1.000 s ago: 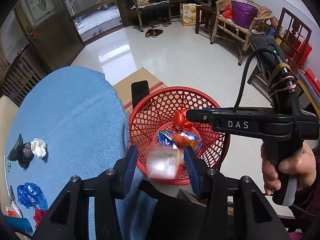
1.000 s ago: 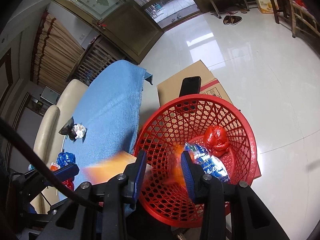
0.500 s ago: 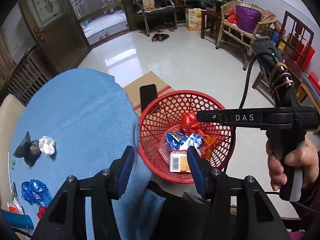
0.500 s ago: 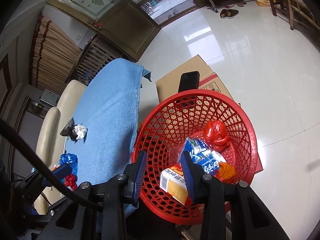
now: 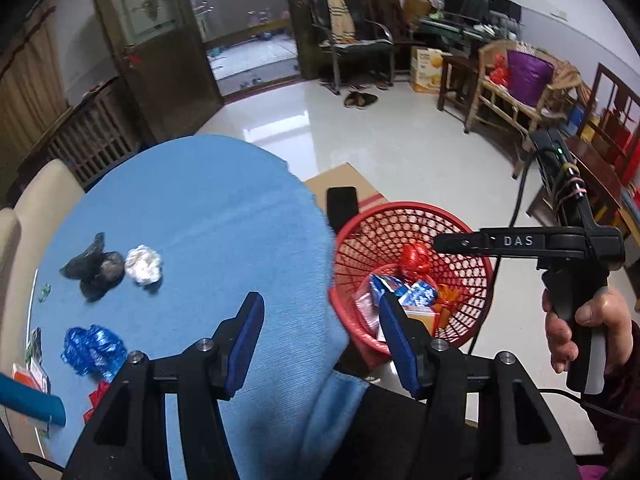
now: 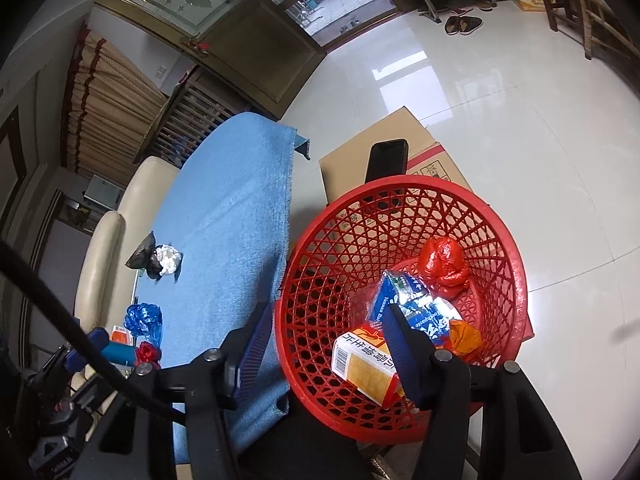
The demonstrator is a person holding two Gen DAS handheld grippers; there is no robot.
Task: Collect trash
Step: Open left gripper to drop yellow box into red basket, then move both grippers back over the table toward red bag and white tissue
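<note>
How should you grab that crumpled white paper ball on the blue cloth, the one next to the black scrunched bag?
Probably take the white paper ball across its middle, coming down from above. It is a roundish wad lying loose on the blue cloth, so there is no handle or edge to favour. The black bag touches one side, so set the fingers on the two sides away from it. The left gripper is open, empty and nearer.

Each gripper was matte black, with two fingers faced by ribbed blue pads (image 5: 246,340) and a silver screw head behind each finger. The right gripper (image 6: 324,344) carried white "DAS" lettering on its bar, a pistol handle with a pale trigger, pink bands, a green light and a black cable (image 5: 520,188). A dark red sleeve (image 5: 624,380) showed behind the hand (image 5: 580,328).
</note>
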